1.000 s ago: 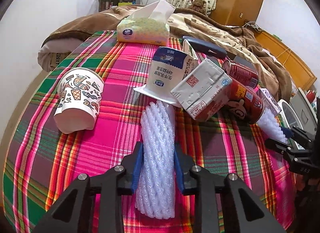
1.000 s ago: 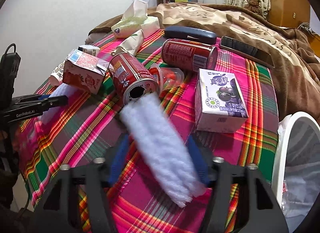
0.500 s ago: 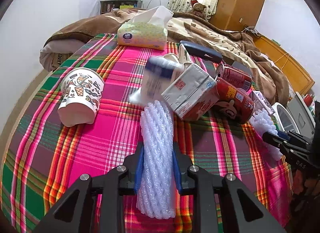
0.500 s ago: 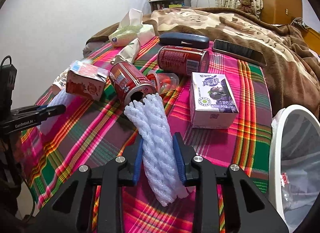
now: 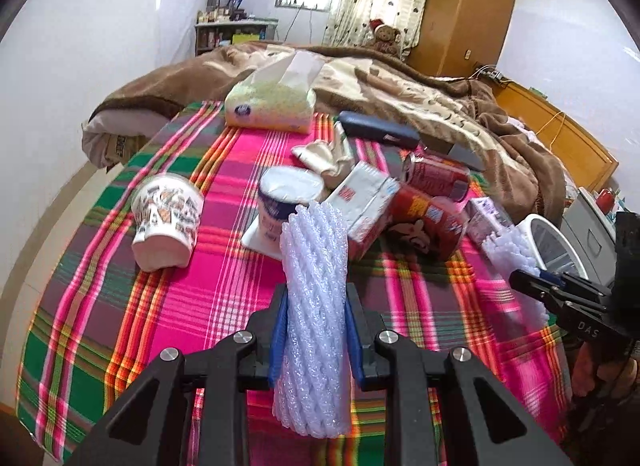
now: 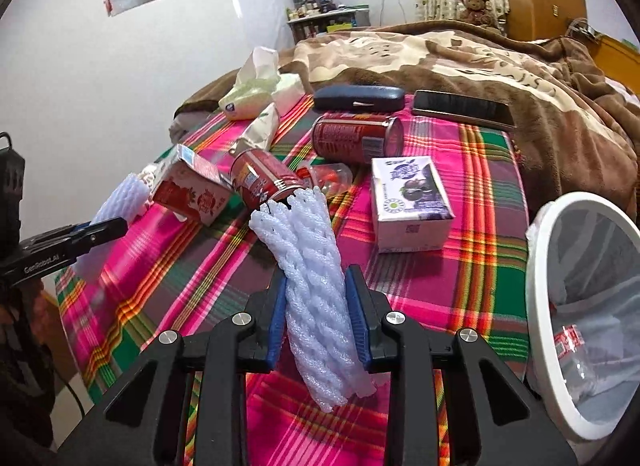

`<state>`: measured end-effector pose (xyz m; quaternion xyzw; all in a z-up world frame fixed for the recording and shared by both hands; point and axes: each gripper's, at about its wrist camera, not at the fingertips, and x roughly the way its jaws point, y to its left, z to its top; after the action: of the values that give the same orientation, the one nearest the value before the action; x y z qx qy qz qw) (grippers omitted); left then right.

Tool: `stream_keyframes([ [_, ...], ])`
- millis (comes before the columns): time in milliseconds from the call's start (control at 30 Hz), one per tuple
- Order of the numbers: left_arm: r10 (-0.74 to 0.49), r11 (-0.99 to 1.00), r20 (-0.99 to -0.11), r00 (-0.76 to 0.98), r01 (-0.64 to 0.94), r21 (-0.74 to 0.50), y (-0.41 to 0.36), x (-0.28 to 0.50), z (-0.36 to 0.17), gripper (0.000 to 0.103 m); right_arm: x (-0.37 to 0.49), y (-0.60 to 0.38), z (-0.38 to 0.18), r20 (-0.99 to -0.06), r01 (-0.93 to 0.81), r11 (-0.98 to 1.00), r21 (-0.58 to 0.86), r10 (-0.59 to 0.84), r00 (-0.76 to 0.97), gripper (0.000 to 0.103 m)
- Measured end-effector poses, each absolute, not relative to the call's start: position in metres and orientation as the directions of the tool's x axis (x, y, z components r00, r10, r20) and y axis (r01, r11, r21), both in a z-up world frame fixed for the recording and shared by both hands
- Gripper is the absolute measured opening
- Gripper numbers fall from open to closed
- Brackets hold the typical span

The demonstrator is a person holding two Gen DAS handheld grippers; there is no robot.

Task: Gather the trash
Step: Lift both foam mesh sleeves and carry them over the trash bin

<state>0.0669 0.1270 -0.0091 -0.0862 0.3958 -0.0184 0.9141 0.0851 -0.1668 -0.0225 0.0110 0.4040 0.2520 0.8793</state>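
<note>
Trash covers the plaid blanket (image 5: 100, 306) on the bed, and most of it is not yet collected. Each tool is clamped on a white foam net sleeve: the left gripper (image 5: 316, 330) pinches the left foam sleeve (image 5: 314, 306) between its blue pads, and the right gripper (image 6: 318, 318) pinches the right foam sleeve (image 6: 316, 298) the same way. Both sleeves look lifted clear of the blanket, though the wide lens makes that hard to be sure of.

The bin (image 6: 532, 266), white-rimmed and lined with a clear bag, sits at the right edge of the bed, just beside the right gripper. Something like a plastic bottle with a red label seems to lie in it, so a little collecting may be done.

Left on the blanket are a paper cup (image 5: 168, 221) on its side near the left edge, a yogurt tub (image 5: 286, 201), a red-and-white carton (image 6: 192, 189), two red cans (image 6: 356, 137) (image 6: 262, 179), a purple juice box (image 6: 408, 201) and a crumpled wrapper (image 5: 324, 153). A tissue pack (image 5: 268, 105), a dark case (image 6: 358, 97) and a phone (image 6: 460, 109) near the far edge are probably not trash.

I judge the next step is dropping both sleeves into the bin.
</note>
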Motion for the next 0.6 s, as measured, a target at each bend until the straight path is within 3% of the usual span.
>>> stream_keyframes([
  [600, -0.198, 0.979, -0.664, 0.721, 0.108, -0.174, 0.058, 0.067, 0.024, 0.026, 0.073, -0.21, -0.003, -0.665, -0.325, 0.911, 0.254, 0.408, 0.625, 0.03],
])
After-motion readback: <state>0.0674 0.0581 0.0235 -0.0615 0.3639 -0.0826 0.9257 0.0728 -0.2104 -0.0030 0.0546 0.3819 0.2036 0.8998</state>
